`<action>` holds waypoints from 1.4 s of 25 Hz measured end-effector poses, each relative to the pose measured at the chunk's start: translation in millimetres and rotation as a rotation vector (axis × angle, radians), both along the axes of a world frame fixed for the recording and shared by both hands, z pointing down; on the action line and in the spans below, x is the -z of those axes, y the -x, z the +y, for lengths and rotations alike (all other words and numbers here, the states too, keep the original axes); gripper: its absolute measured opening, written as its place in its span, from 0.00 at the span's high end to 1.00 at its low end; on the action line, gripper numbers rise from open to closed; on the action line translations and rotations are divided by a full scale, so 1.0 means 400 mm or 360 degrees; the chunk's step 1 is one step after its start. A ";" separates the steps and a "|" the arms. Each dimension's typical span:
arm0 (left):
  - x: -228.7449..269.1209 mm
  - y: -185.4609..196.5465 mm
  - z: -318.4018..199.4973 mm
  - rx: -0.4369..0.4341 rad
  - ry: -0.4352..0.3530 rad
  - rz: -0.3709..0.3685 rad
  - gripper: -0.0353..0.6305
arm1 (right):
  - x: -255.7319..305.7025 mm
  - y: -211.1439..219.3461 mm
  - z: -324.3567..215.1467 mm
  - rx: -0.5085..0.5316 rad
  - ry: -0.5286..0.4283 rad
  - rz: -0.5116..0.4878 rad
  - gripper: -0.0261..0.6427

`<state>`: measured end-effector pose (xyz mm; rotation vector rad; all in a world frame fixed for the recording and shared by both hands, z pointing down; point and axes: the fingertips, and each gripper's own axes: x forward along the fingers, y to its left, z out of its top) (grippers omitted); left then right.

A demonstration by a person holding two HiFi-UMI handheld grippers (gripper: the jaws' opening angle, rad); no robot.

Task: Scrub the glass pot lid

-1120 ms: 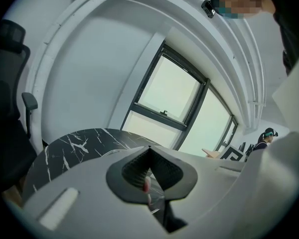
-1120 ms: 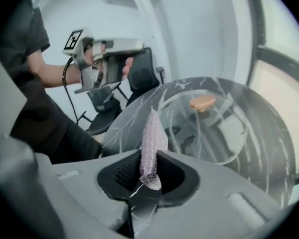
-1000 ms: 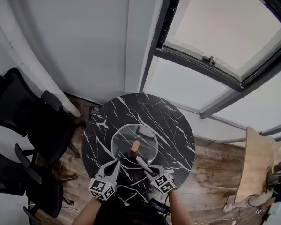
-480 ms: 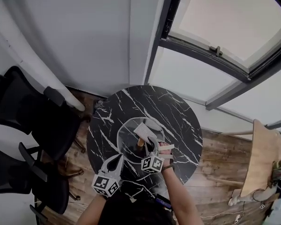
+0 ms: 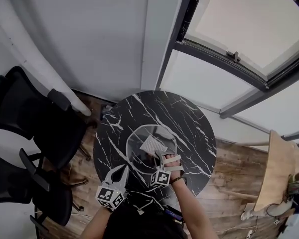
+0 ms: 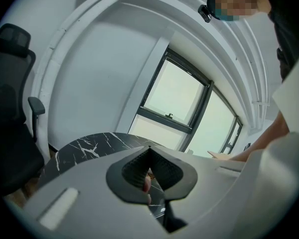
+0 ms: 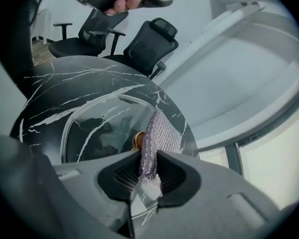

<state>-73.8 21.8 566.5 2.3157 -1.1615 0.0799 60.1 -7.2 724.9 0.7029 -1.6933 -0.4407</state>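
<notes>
The glass lid (image 5: 137, 155) lies flat in the middle of the tabletop (image 5: 192, 128). Scrubbing looks under way but not finished: the right gripper (image 5: 158, 159) has its jaws clamped on a mesh cloth (image 5: 150, 144) laid over the glass. The left gripper (image 5: 122, 171) hangs nearby, jaws together and seemingly empty. Only the right gripper view shows the lid's wooden knob (image 7: 138, 139).

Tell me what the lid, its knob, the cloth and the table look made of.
Lid: clear glass, table veins show through.
Knob: probably wood, matte tan-brown.
Cloth: woven mesh with a silvery sheen, maybe metallic thread; open weave shows.
Table: smooth black marble or a lookalike, white veins.
</notes>
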 end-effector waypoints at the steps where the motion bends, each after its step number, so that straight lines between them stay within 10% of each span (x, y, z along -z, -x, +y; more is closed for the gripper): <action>1: 0.000 -0.001 -0.001 -0.0001 0.0000 0.0002 0.94 | -0.001 0.002 0.007 0.0003 0.0026 -0.0004 0.85; 15: 0.017 -0.034 0.003 -0.0050 -0.0018 0.0030 0.94 | -0.012 0.035 0.099 -0.0056 0.0336 -0.0176 0.85; 35: 0.033 -0.063 0.008 -0.0086 -0.0029 0.0054 0.94 | 0.040 0.108 0.277 -0.0398 0.0935 -0.0952 0.85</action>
